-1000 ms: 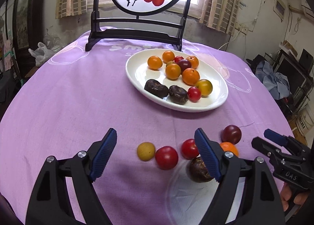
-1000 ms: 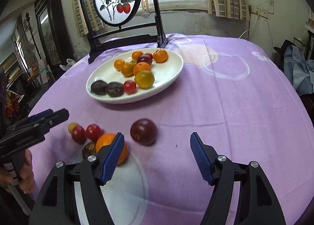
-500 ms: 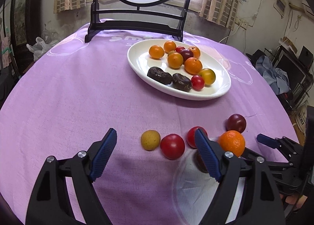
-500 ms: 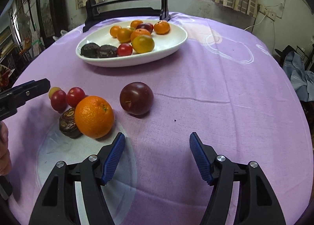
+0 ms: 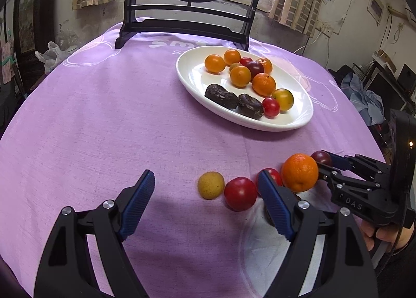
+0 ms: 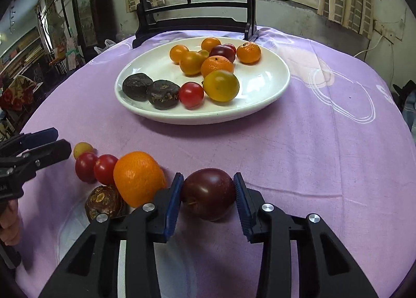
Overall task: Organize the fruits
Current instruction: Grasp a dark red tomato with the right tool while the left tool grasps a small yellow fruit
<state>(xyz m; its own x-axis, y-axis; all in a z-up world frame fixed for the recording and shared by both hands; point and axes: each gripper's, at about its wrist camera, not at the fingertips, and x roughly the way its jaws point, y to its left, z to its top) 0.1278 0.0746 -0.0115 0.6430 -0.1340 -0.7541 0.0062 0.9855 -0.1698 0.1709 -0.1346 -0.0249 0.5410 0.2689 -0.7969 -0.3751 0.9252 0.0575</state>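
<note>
A dark plum (image 6: 208,194) lies on the purple cloth between the pads of my right gripper (image 6: 208,181). The jaws are closing and both pads touch the plum's sides. Just left of it sit an orange (image 6: 137,178), two red tomatoes (image 6: 105,169), a small yellow fruit (image 6: 82,149) and a dark wrinkled fruit (image 6: 104,201). In the left wrist view my left gripper (image 5: 205,175) stands open above the cloth with nothing gripped, the yellow fruit (image 5: 210,184) and a tomato (image 5: 240,192) just beyond it. The right gripper (image 5: 329,164) reaches in from the right at the plum (image 5: 321,158).
A white oval plate (image 5: 197,74) further back holds several oranges, tomatoes, a plum and two dark wrinkled fruits. A black stand with a round painted screen (image 5: 187,27) rises at the table's far edge. A hand (image 5: 382,233) holds the right gripper's handle.
My right gripper moved forward and down over the dark plum, and its jaws narrowed from wide apart onto the plum's sides. The left gripper stayed open and nearly still.
</note>
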